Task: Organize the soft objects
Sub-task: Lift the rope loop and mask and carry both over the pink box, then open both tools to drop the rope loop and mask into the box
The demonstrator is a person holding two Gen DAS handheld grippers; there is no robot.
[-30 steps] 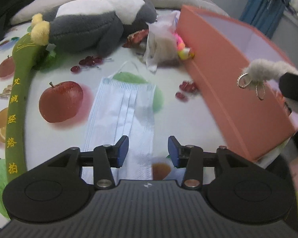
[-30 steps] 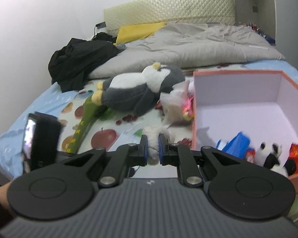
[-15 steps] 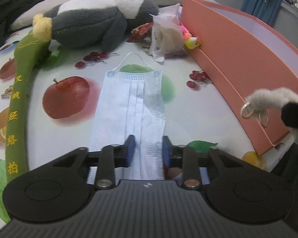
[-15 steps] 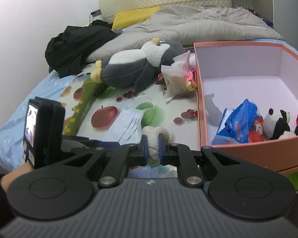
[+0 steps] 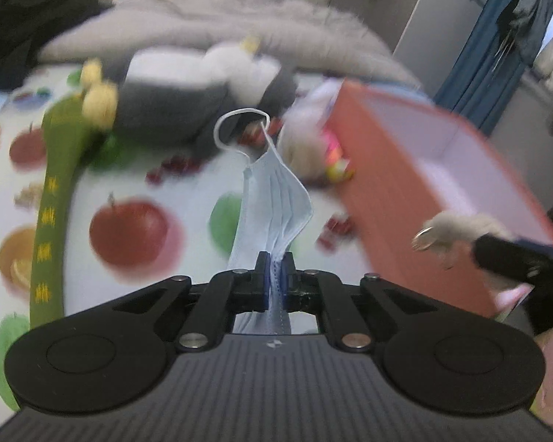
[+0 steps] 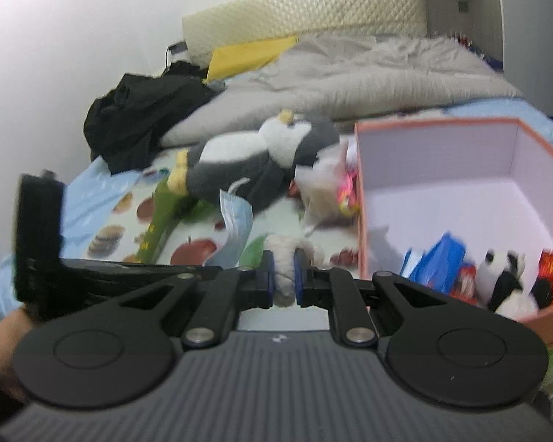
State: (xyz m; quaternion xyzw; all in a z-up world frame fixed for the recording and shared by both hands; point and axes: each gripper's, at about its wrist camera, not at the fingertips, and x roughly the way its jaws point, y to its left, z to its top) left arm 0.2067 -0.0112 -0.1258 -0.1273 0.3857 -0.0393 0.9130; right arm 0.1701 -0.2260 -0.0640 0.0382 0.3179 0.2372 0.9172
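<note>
So the left claw (image 5: pixel 275 270) is pinching a blue face mask (image 5: pixel 276 199) tight, lifting it off the fruit-print bed (image 5: pixel 136 228). The right claw (image 6: pixel 284 280) is squeezing a fuzzy white keychain plush (image 6: pixel 285 258), with the pink box (image 6: pixel 361 191) sitting at its 2 o'clock.

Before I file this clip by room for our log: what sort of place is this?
Most likely a bedroom. The work happens on a bed: a quilted headboard, a rumpled grey duvet and a fruit-print sheet. Black clothes lie heaped by the wall.
</note>
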